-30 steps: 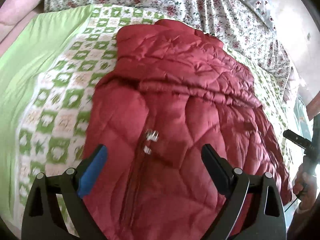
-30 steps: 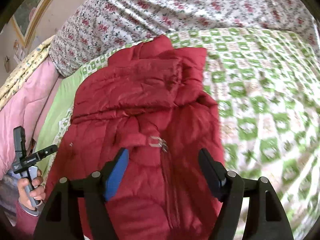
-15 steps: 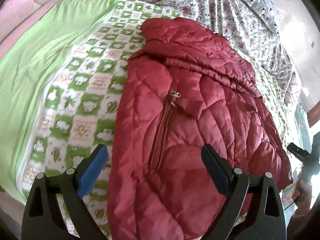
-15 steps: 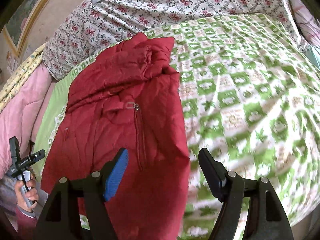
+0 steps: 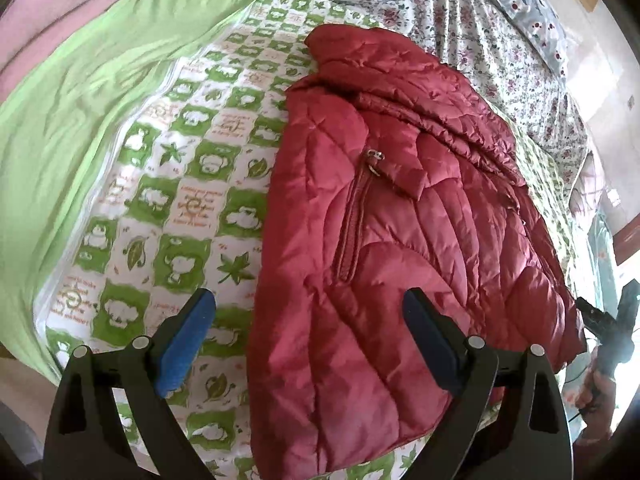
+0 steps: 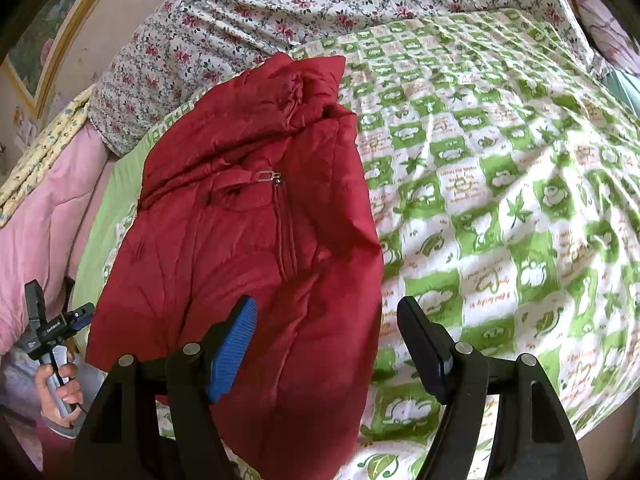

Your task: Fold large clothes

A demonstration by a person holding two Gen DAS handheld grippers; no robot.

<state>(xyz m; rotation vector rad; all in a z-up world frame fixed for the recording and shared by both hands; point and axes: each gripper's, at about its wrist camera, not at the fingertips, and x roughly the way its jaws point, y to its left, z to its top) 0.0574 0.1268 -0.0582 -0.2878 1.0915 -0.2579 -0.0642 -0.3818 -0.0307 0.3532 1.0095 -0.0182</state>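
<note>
A dark red quilted jacket (image 5: 400, 220) lies folded lengthwise on the green-and-white checked bedspread (image 5: 192, 200), with its zip and metal pull facing up. My left gripper (image 5: 308, 306) hangs open above the jacket's near left edge. Its blue pad is over the bedspread and its black finger over the jacket, and it grips nothing. In the right wrist view the jacket (image 6: 248, 240) fills the left half. My right gripper (image 6: 326, 310) is open over the jacket's near right edge, also with nothing held. A hand carries each gripper, and each shows small in the other's view: left gripper (image 6: 56, 326), right gripper (image 5: 604, 322).
A floral sheet (image 6: 280, 4) covers the far end of the bed. A pink blanket (image 6: 44, 208) and a plain green sheet (image 5: 72, 112) lie along one side. A framed picture (image 6: 36, 36) hangs on the wall. The checked bedspread (image 6: 500, 184) stretches wide beyond the jacket.
Both grippers have drawn back toward the near edge of the bed, so the jacket looks smaller and farther away. Both sets of fingers have stayed open, and the jacket lies still.
</note>
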